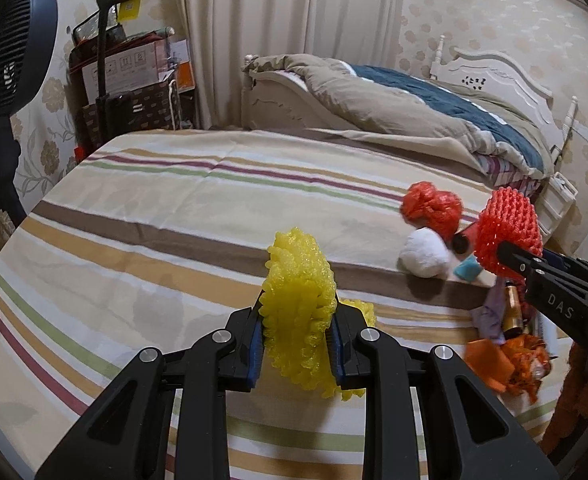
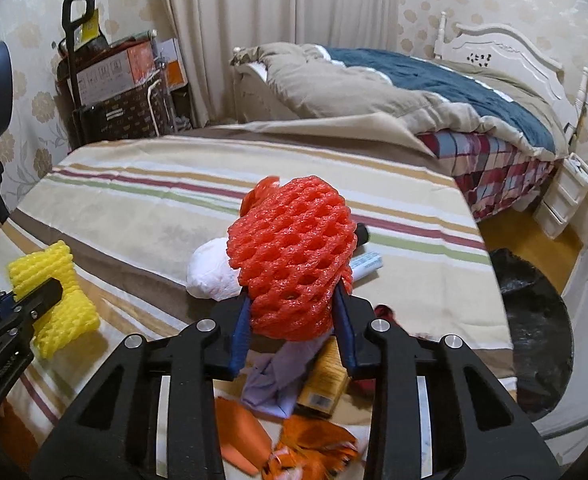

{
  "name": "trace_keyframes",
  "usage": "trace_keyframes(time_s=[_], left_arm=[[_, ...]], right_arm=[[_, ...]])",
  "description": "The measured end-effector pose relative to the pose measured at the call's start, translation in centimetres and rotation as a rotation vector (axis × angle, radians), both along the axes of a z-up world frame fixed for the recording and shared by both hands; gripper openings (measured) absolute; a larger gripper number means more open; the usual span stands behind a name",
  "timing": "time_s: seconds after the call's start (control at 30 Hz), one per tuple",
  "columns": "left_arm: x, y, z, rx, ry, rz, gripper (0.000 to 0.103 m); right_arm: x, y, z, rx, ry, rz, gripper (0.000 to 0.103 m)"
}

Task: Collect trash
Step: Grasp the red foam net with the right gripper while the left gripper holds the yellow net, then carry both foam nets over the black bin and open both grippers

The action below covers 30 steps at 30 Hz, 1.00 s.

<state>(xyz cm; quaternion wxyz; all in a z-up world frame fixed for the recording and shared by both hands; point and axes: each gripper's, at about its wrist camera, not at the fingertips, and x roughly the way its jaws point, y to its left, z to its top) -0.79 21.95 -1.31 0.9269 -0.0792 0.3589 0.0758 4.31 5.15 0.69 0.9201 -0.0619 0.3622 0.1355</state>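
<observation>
L hand-held gripper (image 1: 295, 336) clamps yellow foam net (image 1: 299, 300) | R hand-held gripper (image 2: 292, 328) clamps red foam net (image 2: 294, 256) | both over striped sheet (image 1: 154, 208), trash pile (image 2: 294, 408) near-right

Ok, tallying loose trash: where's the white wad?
The white wad lies on the striped sheet, just behind the red foam net held in the right gripper.

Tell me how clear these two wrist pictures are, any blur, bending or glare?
Left wrist view: strong fisheye bending with dark corners; the yellow foam net in the left gripper is sharp, the orange wrappers smeared. Right wrist view: the same bending; the red foam net in the right gripper is crisp, the bottom litter blurred. Soft indoor light, no harsh glare.
</observation>
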Motion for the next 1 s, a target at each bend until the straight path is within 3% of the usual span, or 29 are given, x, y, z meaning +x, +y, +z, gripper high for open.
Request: trace_keyframes(time_s=[0.23, 0.5, 1.0], left_arm=[[-0.1, -3.1, 1.7, 0.004, -0.040, -0.067, 0.027], [0.4, -7.9, 3.4, -0.012, -0.072, -0.176, 0.027], [3.2, -20.5, 4.8, 0.015, -0.106, -0.413, 0.027]], right_arm=[[-1.7, -3.7, 1.2, 0.023, -0.031, -0.053, 0.034], [-2.8, -10.9, 2.1, 0.033, -0.061, -0.196, 0.034], [-3.1, -22.8, 1.0, 0.066, -0.070, -0.414, 0.034]])
